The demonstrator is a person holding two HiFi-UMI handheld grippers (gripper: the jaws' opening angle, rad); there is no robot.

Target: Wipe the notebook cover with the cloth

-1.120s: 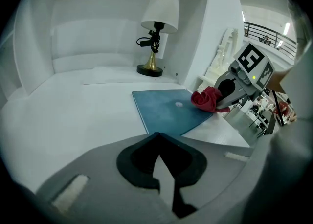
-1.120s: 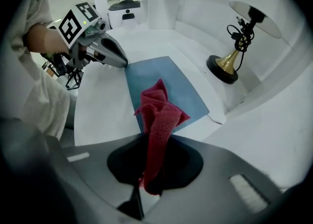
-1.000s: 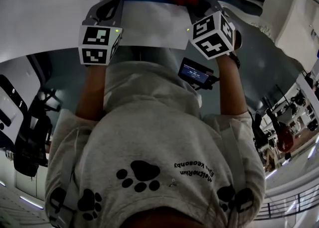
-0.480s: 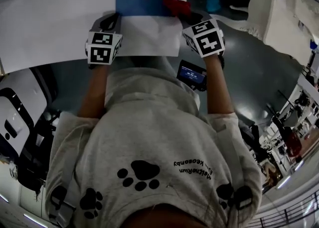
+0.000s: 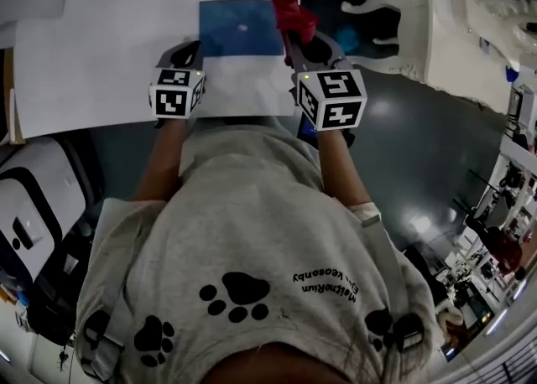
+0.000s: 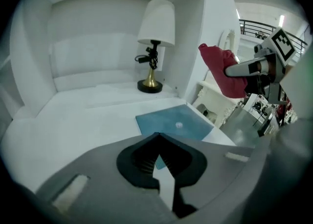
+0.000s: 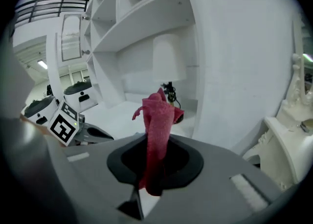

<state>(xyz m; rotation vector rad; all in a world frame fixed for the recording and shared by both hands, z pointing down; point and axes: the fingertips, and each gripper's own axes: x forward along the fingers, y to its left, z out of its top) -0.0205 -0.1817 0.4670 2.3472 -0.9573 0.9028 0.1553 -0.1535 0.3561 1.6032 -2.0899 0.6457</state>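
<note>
While the right gripper [image 7: 155,155] clamps its jaws on the red cloth [image 7: 159,120], the fabric stands up out of them in a loose bunch, raised off the white table [image 6: 88,115]. Its far end hangs near the right edge of the blue notebook [image 5: 239,28] without touching the cover. Beside it, the left gripper [image 6: 157,137] has its jaws together and empty, pointing at the notebook lying flat ahead. A white-shaded lamp [image 6: 155,47] stands beyond.
</note>
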